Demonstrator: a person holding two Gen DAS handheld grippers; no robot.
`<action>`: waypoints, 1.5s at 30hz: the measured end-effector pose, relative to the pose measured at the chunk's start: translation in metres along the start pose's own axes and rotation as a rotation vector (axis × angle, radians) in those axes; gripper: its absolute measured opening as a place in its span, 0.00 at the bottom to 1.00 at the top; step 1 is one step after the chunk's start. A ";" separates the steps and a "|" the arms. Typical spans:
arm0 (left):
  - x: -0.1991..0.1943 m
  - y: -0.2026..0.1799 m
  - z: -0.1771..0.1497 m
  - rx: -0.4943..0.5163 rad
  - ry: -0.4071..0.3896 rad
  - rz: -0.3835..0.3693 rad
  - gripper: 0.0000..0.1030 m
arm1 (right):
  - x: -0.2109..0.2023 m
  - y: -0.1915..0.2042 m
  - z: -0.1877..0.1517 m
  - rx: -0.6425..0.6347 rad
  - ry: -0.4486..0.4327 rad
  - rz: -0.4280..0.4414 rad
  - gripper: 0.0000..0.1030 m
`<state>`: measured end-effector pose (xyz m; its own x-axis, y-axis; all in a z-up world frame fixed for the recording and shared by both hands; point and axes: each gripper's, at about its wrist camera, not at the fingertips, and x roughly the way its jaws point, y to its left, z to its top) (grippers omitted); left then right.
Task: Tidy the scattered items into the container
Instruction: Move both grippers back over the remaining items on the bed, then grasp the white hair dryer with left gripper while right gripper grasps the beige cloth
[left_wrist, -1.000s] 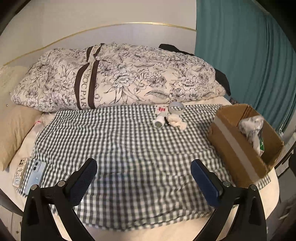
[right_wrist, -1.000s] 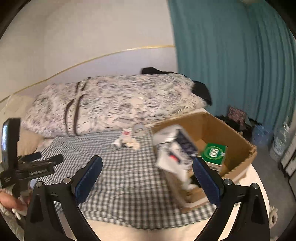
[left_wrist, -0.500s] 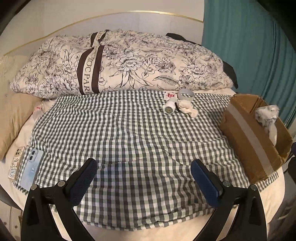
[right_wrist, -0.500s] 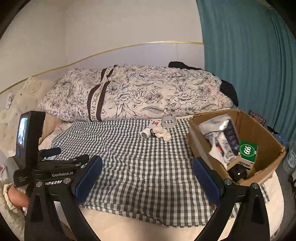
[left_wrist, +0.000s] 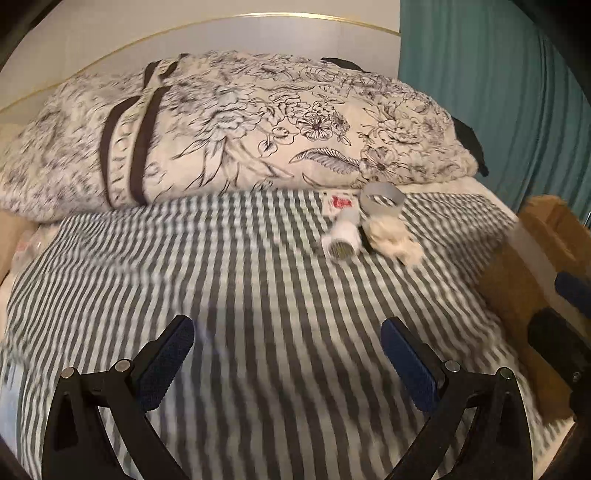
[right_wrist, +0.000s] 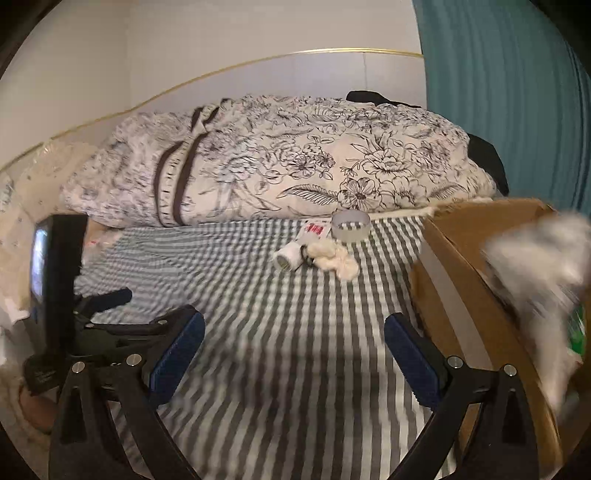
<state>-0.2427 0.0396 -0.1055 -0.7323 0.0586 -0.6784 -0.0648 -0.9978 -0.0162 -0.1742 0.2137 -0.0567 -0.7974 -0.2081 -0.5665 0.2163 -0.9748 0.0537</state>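
Note:
A small pile of loose items lies on the checked cloth (left_wrist: 258, 314) near the pillow: a grey tape roll (left_wrist: 382, 199) (right_wrist: 350, 226), a white cylinder (left_wrist: 341, 240) (right_wrist: 288, 256), a cream fabric scrunchie (left_wrist: 393, 242) (right_wrist: 334, 256) and a small red-and-white packet (left_wrist: 336, 203) (right_wrist: 314, 229). A cardboard box (right_wrist: 476, 295) (left_wrist: 532, 266) stands at the right, with a blurred white bag (right_wrist: 543, 258) in it. My left gripper (left_wrist: 286, 356) and right gripper (right_wrist: 293, 352) are both open and empty, low over the cloth, well short of the items.
A large floral pillow (left_wrist: 240, 125) lies across the back of the bed. A teal curtain (left_wrist: 491, 92) hangs at the right. The left gripper's body (right_wrist: 59, 295) shows at the left of the right wrist view.
Both grippers have moved forward and lower toward the pile of items. The right gripper swung left away from the box. Both views are motion-blurred now.

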 end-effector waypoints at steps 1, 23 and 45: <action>0.013 0.000 0.006 0.012 0.010 0.002 1.00 | 0.011 -0.001 0.003 -0.004 0.000 -0.009 0.95; 0.136 -0.040 0.064 0.327 0.161 -0.102 1.00 | 0.182 -0.063 0.050 0.079 0.350 -0.021 0.82; 0.169 -0.043 0.065 0.241 0.255 -0.222 0.58 | 0.229 -0.076 0.034 0.132 0.478 0.016 0.17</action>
<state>-0.4080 0.0950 -0.1715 -0.4933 0.2313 -0.8386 -0.3814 -0.9239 -0.0305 -0.3921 0.2377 -0.1626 -0.4399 -0.1934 -0.8770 0.1282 -0.9801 0.1518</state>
